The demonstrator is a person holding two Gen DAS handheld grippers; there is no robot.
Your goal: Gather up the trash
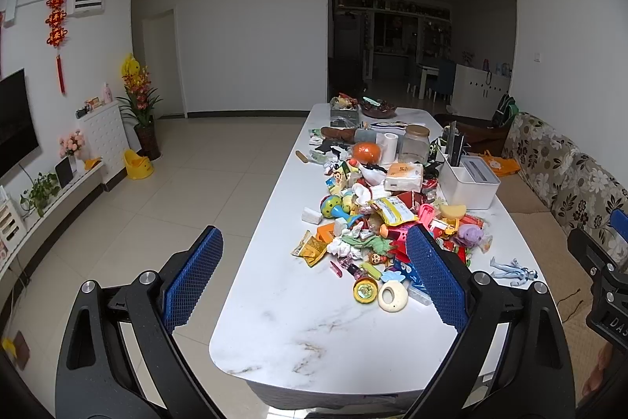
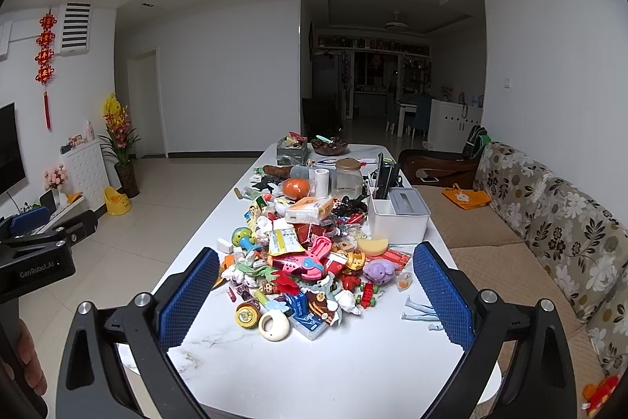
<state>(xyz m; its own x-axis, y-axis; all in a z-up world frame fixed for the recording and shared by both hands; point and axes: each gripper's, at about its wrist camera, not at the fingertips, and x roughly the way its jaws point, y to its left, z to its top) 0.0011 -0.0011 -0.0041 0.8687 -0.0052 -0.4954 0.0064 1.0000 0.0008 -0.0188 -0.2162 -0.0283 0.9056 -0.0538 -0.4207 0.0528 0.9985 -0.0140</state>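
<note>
A long white marble table (image 1: 314, 340) (image 2: 353, 360) carries a heap of toys, snack wrappers and crumpled tissues (image 1: 376, 222) (image 2: 310, 254). A yellow snack wrapper (image 1: 310, 249) lies at the heap's left edge, and another yellow-white packet (image 1: 392, 210) (image 2: 284, 241) lies on top. My left gripper (image 1: 314, 273) is open and empty, held above the table's near end. My right gripper (image 2: 316, 289) is open and empty, held above the near end, with the heap's front between its fingers.
A white ring toy (image 1: 392, 295) (image 2: 274, 325) and a round yellow tin (image 2: 247, 315) lie nearest me. A white organiser box (image 2: 396, 218), a glass jar (image 2: 347, 177) and a tissue pack (image 2: 310, 209) stand further back. A floral sofa (image 2: 549, 242) runs along the right; tiled floor (image 1: 176, 191) on the left.
</note>
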